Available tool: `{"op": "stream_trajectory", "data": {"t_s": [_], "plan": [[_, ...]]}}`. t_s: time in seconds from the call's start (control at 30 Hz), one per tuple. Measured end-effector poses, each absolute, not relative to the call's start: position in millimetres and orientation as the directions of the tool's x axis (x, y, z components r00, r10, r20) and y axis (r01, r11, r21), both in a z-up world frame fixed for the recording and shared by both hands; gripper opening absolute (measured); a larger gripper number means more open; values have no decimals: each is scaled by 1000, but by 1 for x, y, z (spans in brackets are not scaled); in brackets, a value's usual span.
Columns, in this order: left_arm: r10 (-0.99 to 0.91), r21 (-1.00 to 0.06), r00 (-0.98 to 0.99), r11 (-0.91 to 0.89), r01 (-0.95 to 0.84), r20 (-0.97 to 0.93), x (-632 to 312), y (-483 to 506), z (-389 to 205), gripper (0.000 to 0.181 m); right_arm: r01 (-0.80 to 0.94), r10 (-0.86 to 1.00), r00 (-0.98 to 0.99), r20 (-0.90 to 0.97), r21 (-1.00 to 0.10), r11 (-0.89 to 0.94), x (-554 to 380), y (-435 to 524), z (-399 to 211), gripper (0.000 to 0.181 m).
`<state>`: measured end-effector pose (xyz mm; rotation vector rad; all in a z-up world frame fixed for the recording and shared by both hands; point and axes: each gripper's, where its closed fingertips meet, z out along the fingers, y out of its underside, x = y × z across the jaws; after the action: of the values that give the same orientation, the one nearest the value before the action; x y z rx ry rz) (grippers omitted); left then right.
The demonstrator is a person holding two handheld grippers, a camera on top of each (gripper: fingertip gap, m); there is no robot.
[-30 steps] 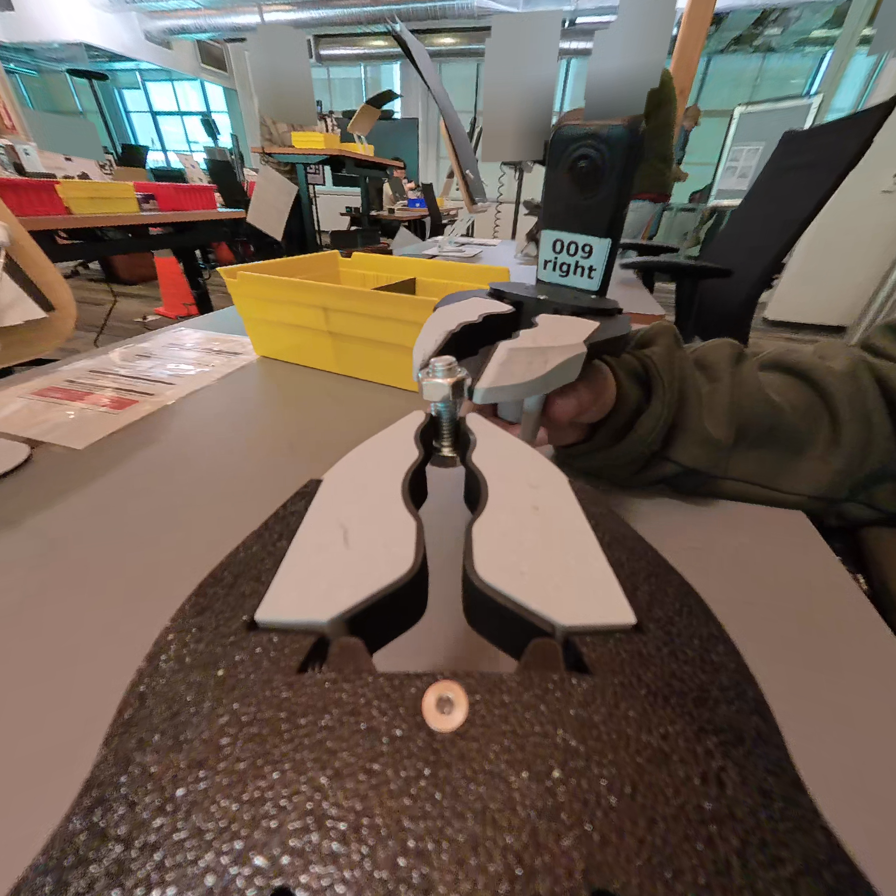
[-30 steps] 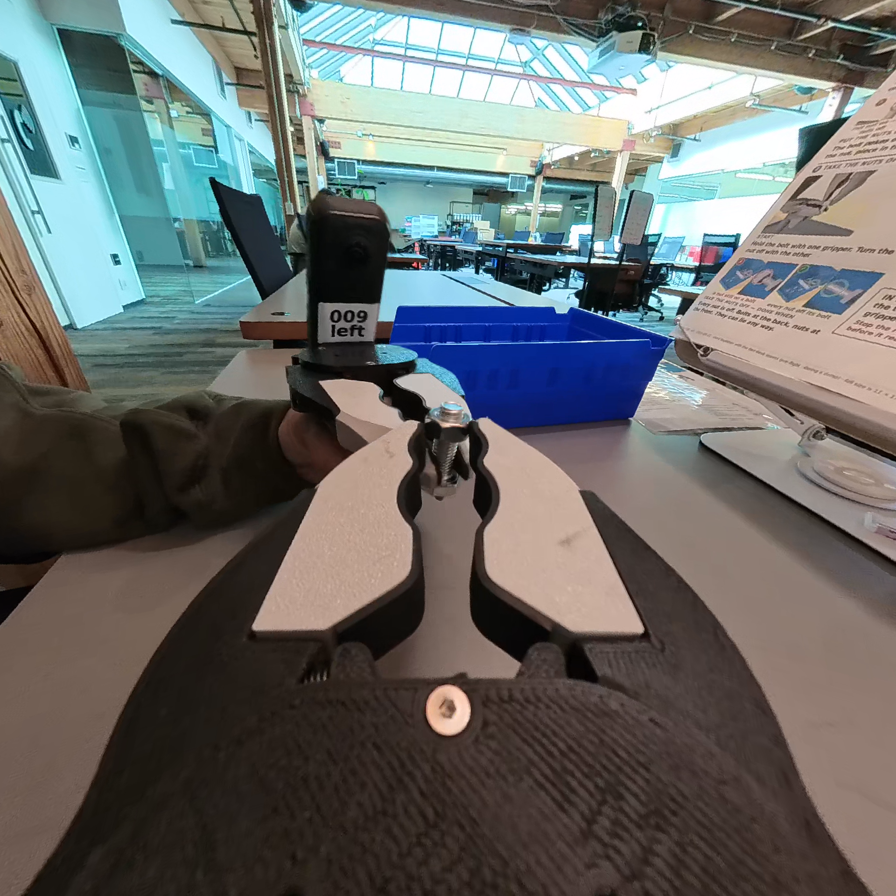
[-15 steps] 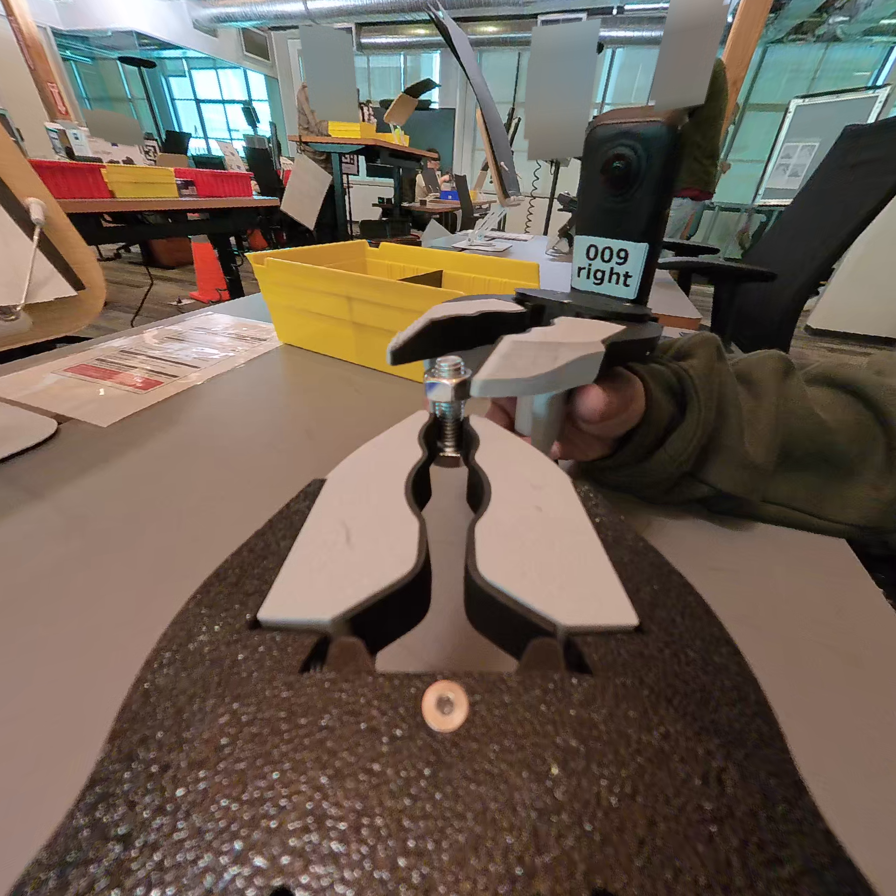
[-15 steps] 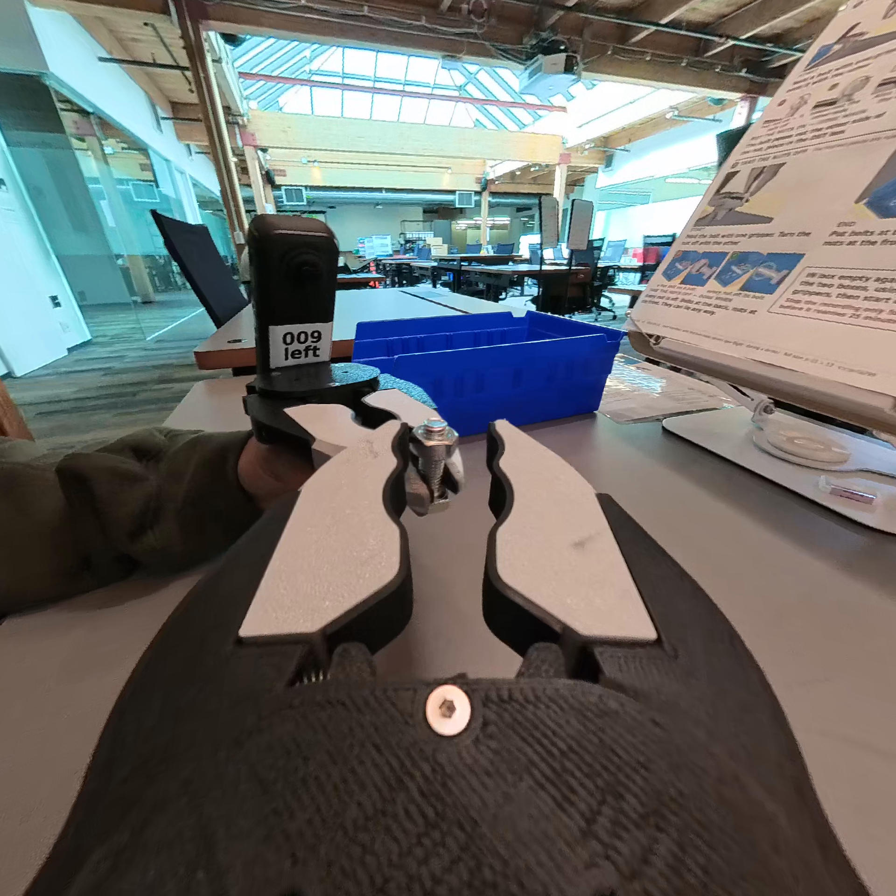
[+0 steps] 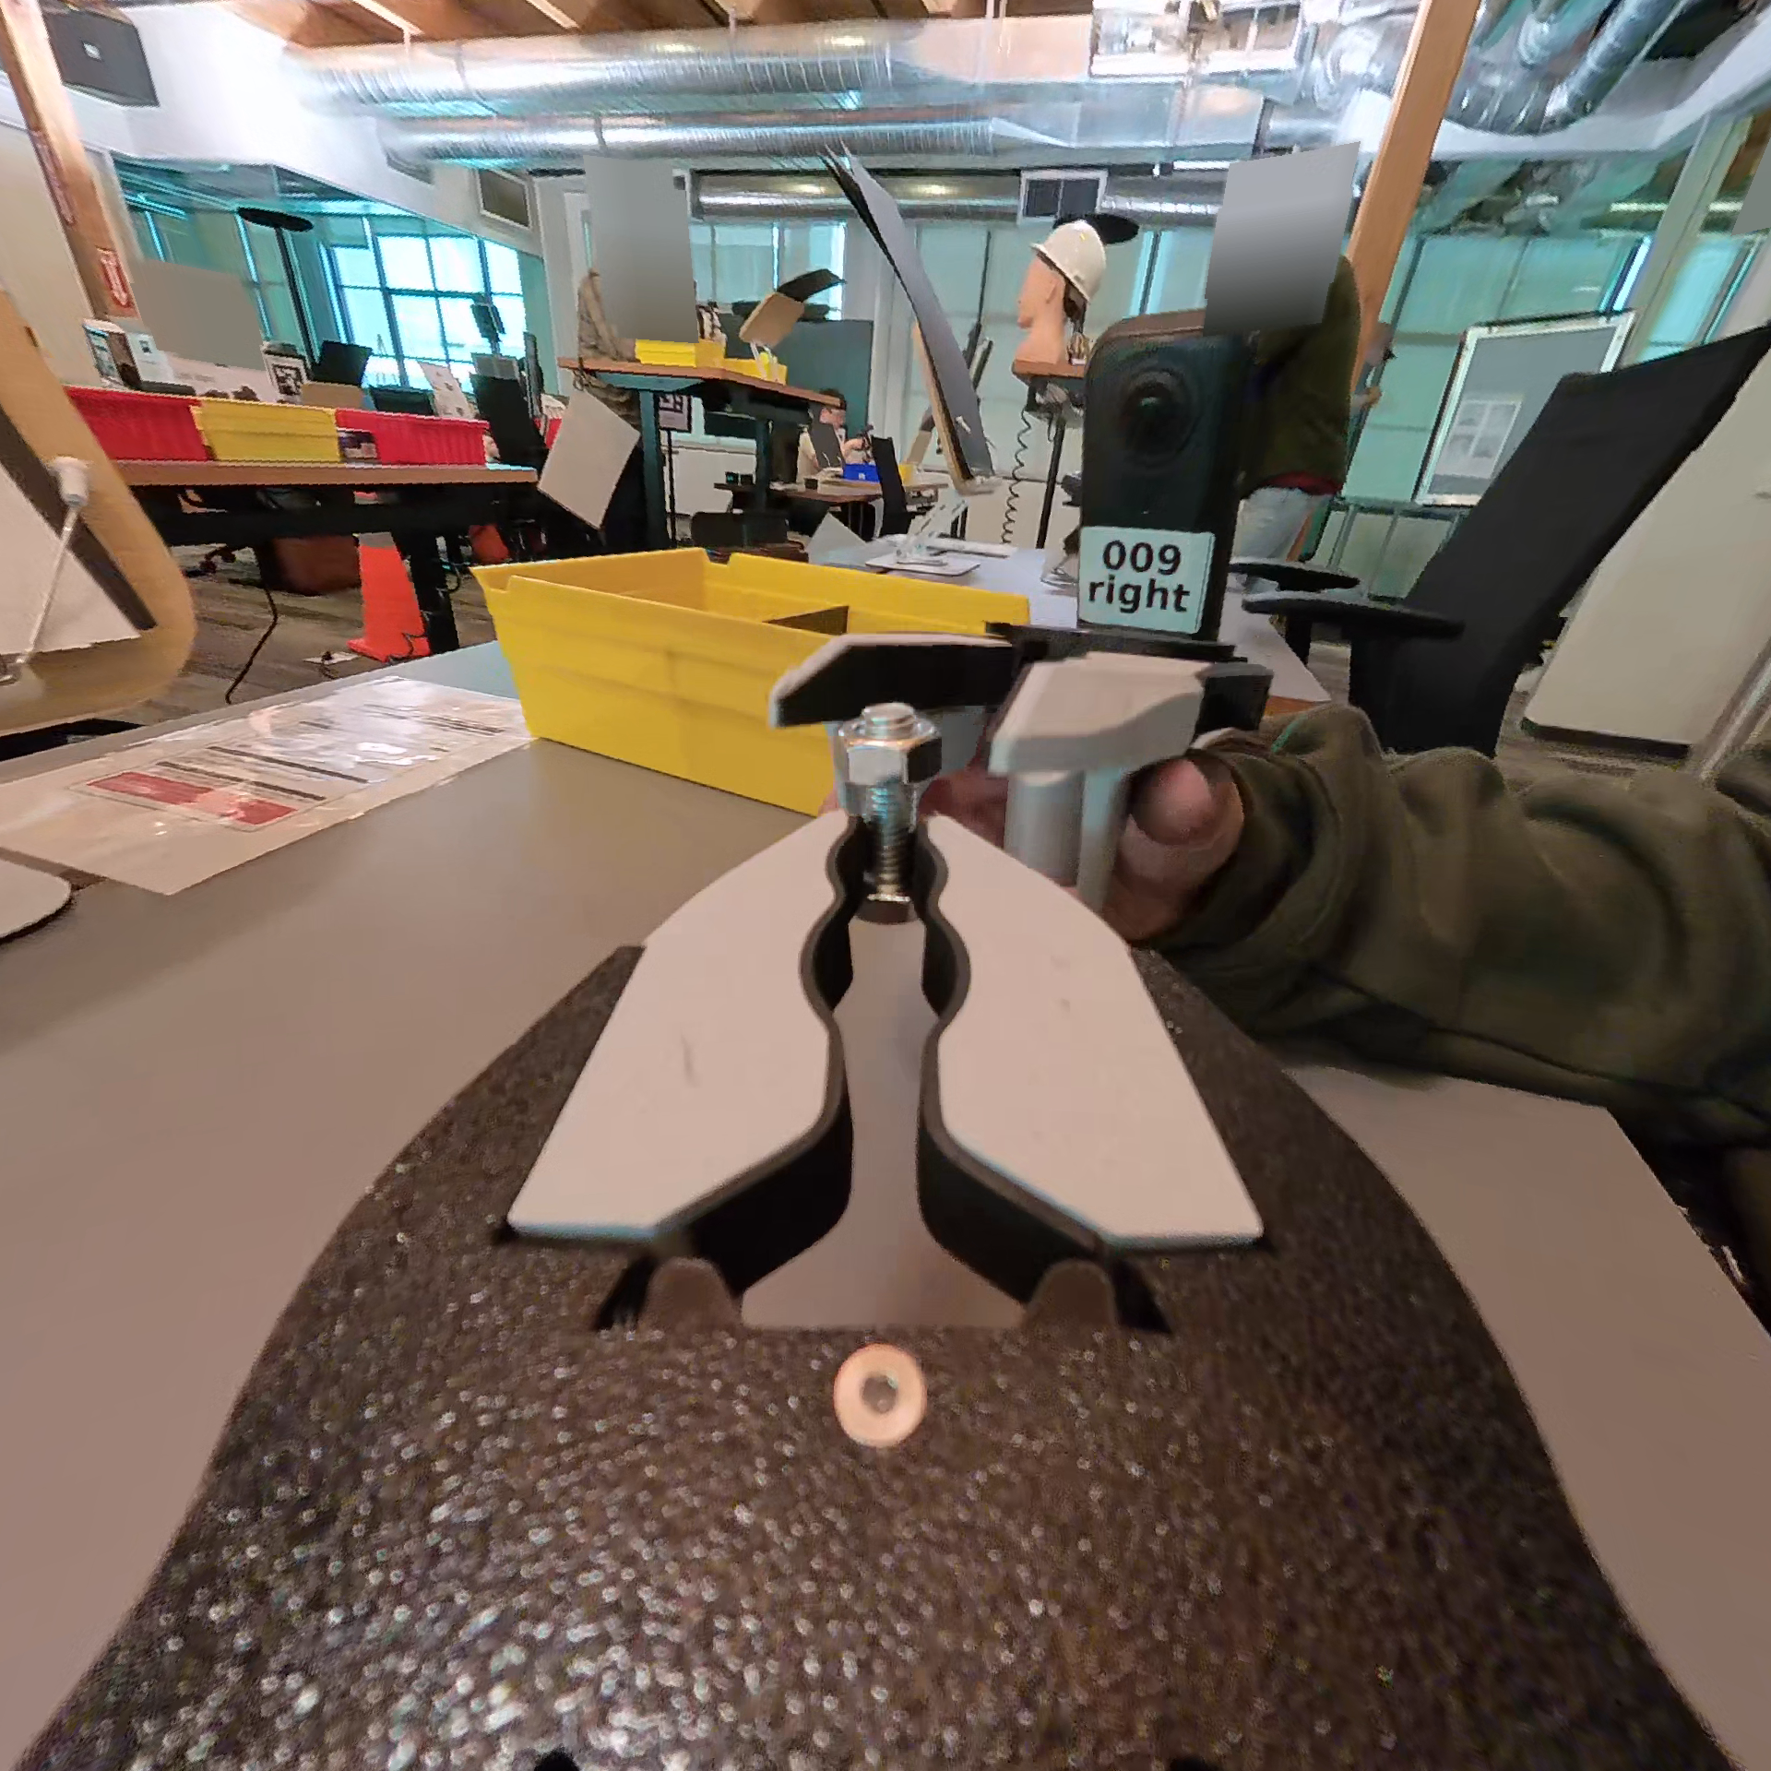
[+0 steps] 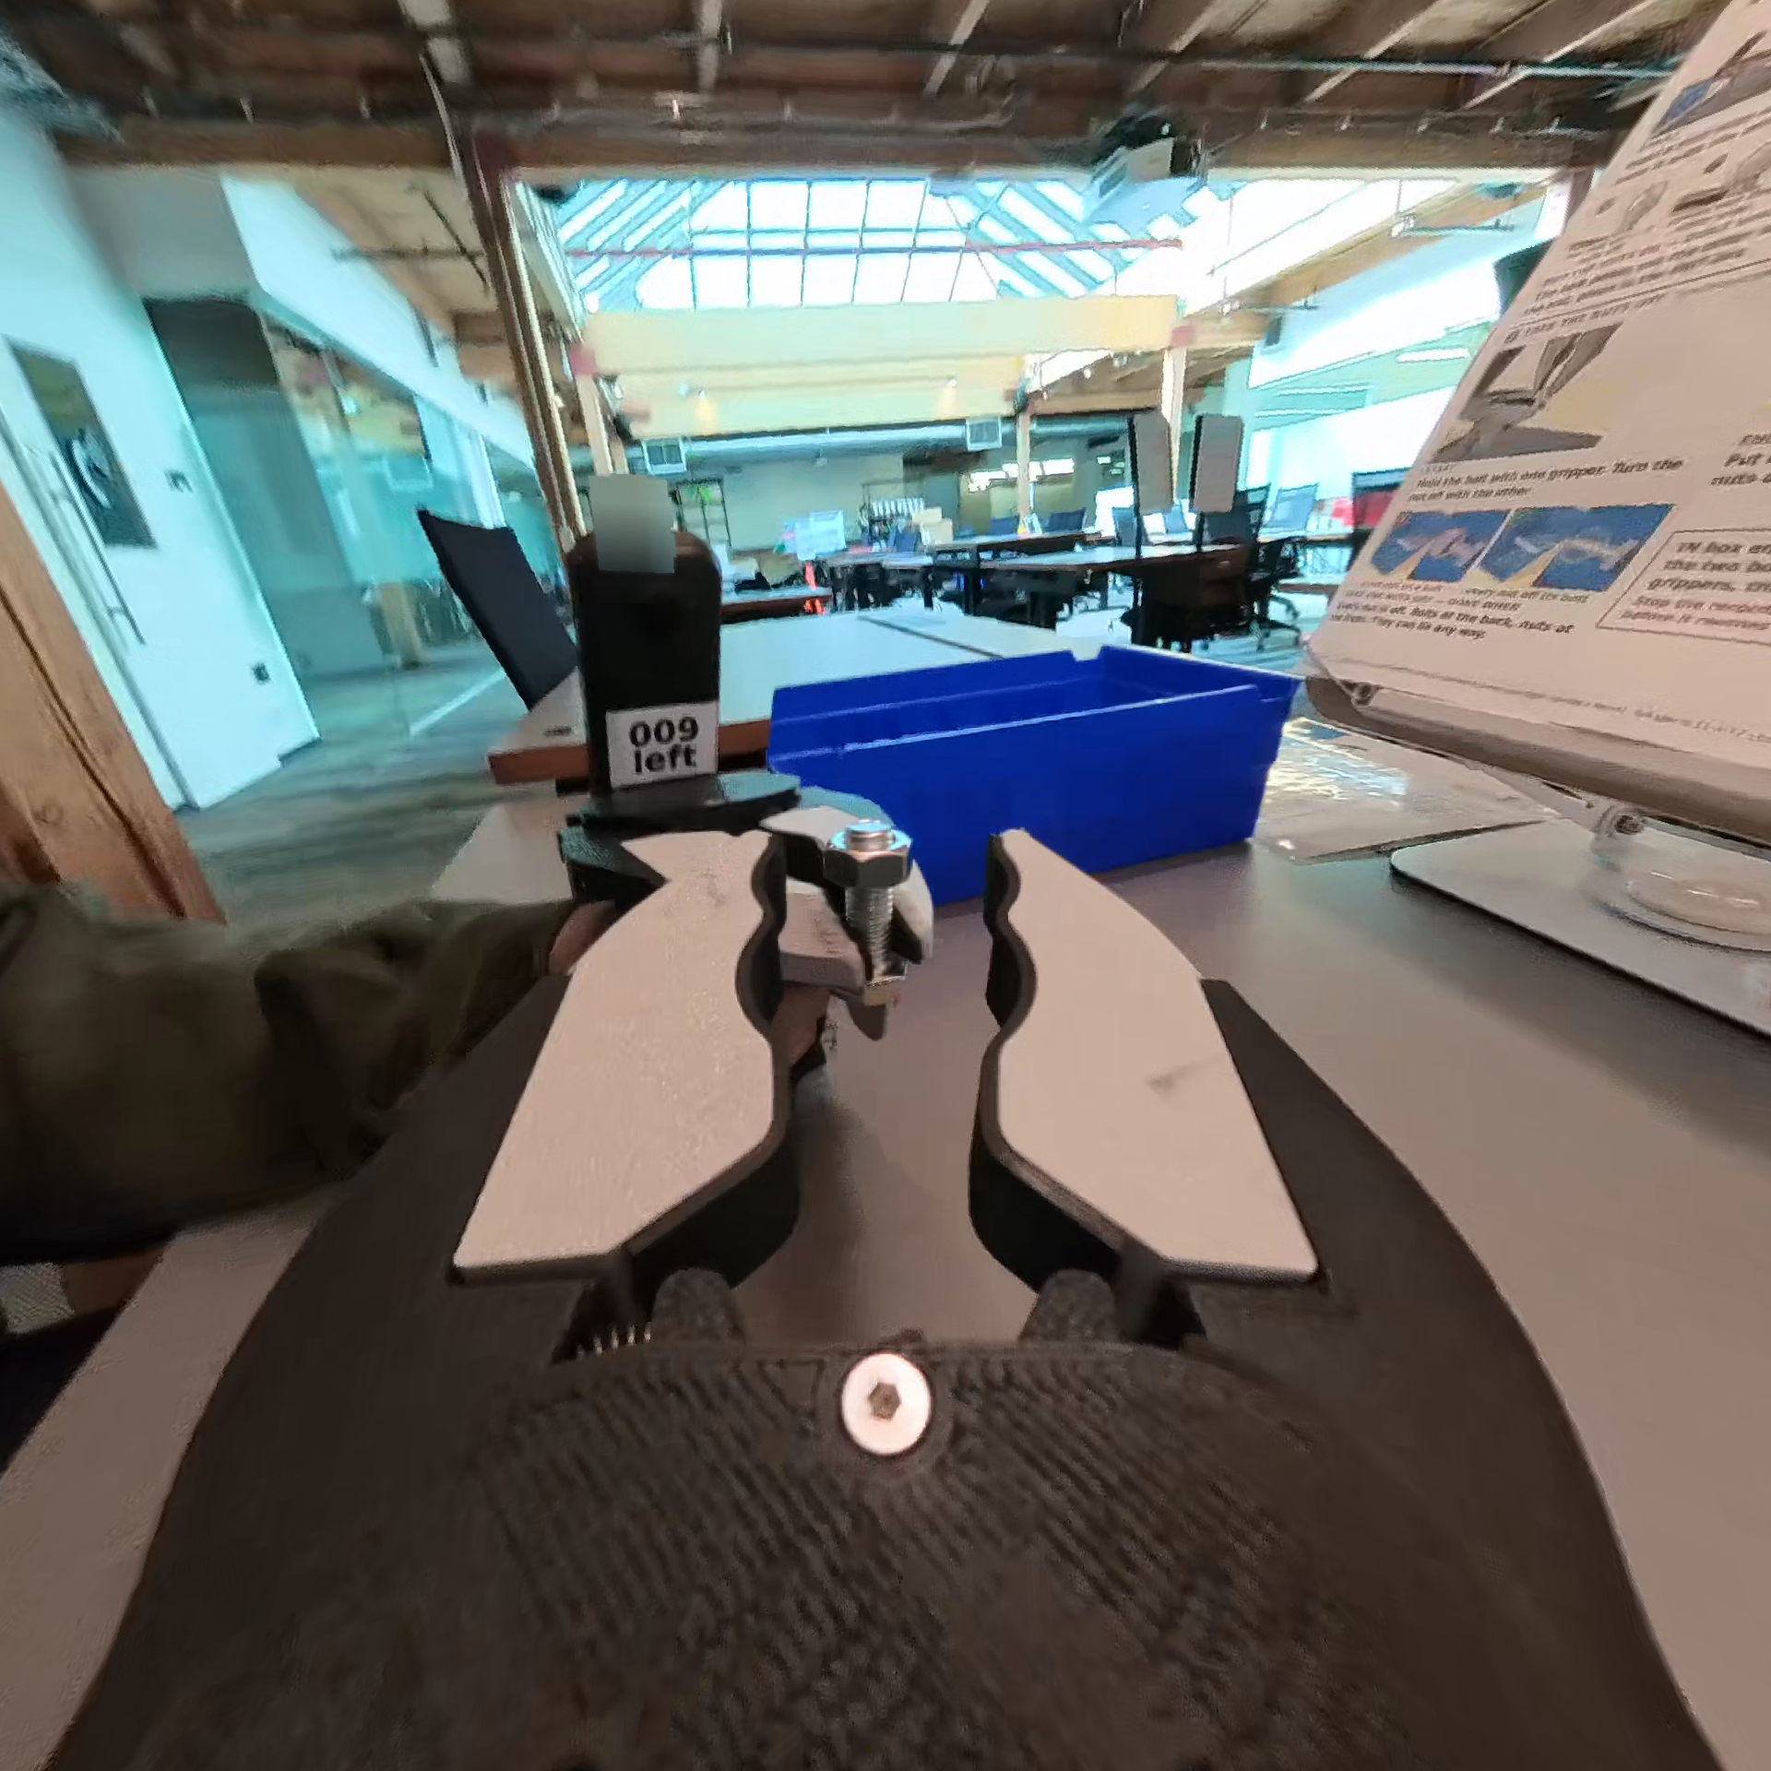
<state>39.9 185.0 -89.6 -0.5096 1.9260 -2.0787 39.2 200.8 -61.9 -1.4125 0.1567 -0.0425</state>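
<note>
My left claw (image 5: 886, 862) is closed on the bolt (image 5: 886, 843) and holds it upright above the grey table (image 5: 287, 977), the nut (image 5: 886, 757) near its top. My right claw (image 6: 877, 867) stands wide open around the nut, not touching it. A yellow bin (image 5: 671, 671) is behind.

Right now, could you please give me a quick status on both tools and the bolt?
Left tool shut on bolt, upright, nut on top. Right tool open, fingers either side of nut, not touching. Nothing in the way.
</note>
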Motion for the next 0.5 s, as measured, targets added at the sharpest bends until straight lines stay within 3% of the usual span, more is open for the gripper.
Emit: {"op": "stream_trajectory", "data": {"t_s": [0.13, 0.2, 0.27, 0.37, 0.5], "plan": [[-425, -996, -902, -76, -44, 72, 40, 185, -90, 9, -33, -148, 988, -49, -994, 107, 40, 205, -71, 28], [-441, -994, -893, -101, -47, 87, 43, 191, -87, 9, -45, -181, 981, -64, -993, 110, 49, 199, -70, 35], [-443, -993, -893, -113, -35, 82, 43, 197, -85, 9, -91, -291, 947, -139, -981, 172, 73, 184, -67, 12], [-447, -996, -891, -86, -39, 74, 45, 194, -89, 9, -151, -240, 949, -206, -962, 228, 76, 172, -62, 27], [-428, -998, -902, -47, -36, 53, 41, 182, -94, 9, -76, -104, 990, -97, -978, 195, 41, 191, -56, 34]]}}
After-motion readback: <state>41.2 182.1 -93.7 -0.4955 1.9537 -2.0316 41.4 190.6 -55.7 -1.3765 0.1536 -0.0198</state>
